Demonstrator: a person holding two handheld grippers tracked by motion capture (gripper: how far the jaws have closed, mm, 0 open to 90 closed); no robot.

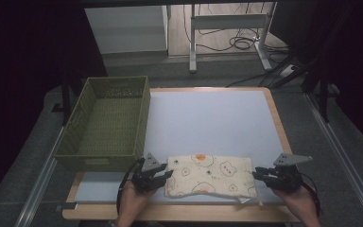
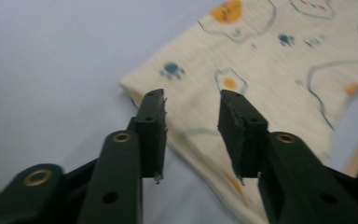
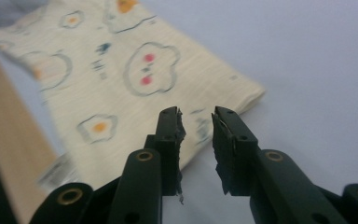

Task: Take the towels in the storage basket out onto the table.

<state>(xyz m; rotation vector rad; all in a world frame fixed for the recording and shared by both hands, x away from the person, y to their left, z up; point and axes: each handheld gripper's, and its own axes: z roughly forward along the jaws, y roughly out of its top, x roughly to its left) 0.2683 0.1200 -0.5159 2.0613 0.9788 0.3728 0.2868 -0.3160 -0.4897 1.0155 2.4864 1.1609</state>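
Note:
A folded cream cloth (image 1: 211, 176) printed with clouds and fried eggs lies flat near the table's front edge. My left gripper (image 1: 168, 175) sits at the cloth's left edge, open. In the left gripper view the cloth (image 2: 270, 70) lies under and between the jaws, and my left gripper (image 2: 192, 100) holds nothing. My right gripper (image 1: 256, 173) is at the cloth's right edge, open. In the right gripper view my right gripper (image 3: 196, 116) hovers over the cloth's (image 3: 121, 79) near edge with a narrow gap between the jaws.
A green woven basket (image 1: 105, 123) stands on the table's left side, close behind the left gripper. The white table mat (image 1: 212, 118) stretches behind the cloth. The wooden table edge (image 1: 179, 213) runs along the front. A white tag (image 1: 246, 200) sticks out at the cloth's front right corner.

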